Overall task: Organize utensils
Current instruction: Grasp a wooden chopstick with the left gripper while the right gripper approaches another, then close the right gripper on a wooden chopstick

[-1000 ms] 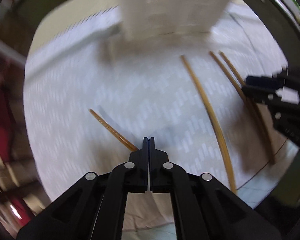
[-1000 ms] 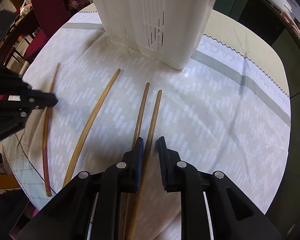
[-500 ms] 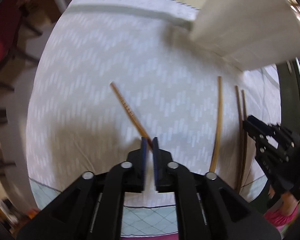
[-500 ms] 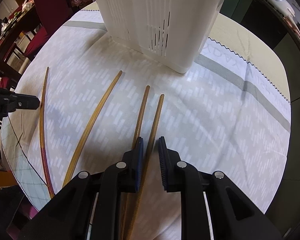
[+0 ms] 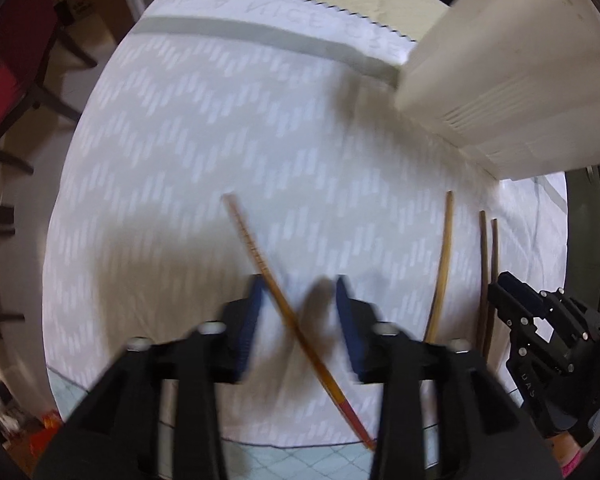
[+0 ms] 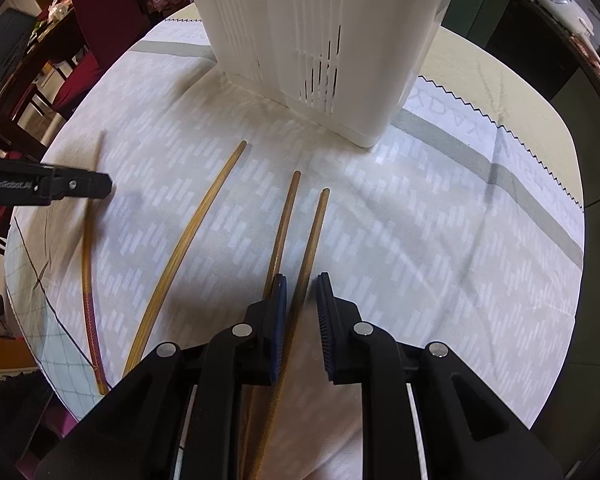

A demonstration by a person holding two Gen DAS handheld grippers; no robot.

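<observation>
Several wooden chopsticks lie on a white patterned cloth (image 6: 420, 240) in front of a tall white slotted utensil holder (image 6: 320, 40), also seen in the left wrist view (image 5: 500, 80). The leftmost chopstick (image 5: 276, 292), with a red patterned end, runs diagonally between the blue pads of my left gripper (image 5: 300, 304). Its jaws are opening and the pads do not press on it. The left gripper's tip (image 6: 104, 186) hovers over this chopstick (image 6: 87, 264). My right gripper (image 6: 302, 308) points down over a pair of chopsticks. The right one (image 6: 314, 236) lies in the gap between its pads, untouched; its twin (image 6: 284, 220) passes just left.
A fourth, curved chopstick (image 6: 188, 240) lies between the two grippers. The right gripper (image 5: 504, 290) shows at the right edge of the left wrist view. A checked green cloth (image 5: 300, 460) covers the near table edge. Red chairs (image 6: 96, 40) stand beyond the table's left side.
My left gripper has rolled and shifted over the red-ended chopstick, and its jaws have parted from shut so the stick lies between them. The right gripper has stayed still.
</observation>
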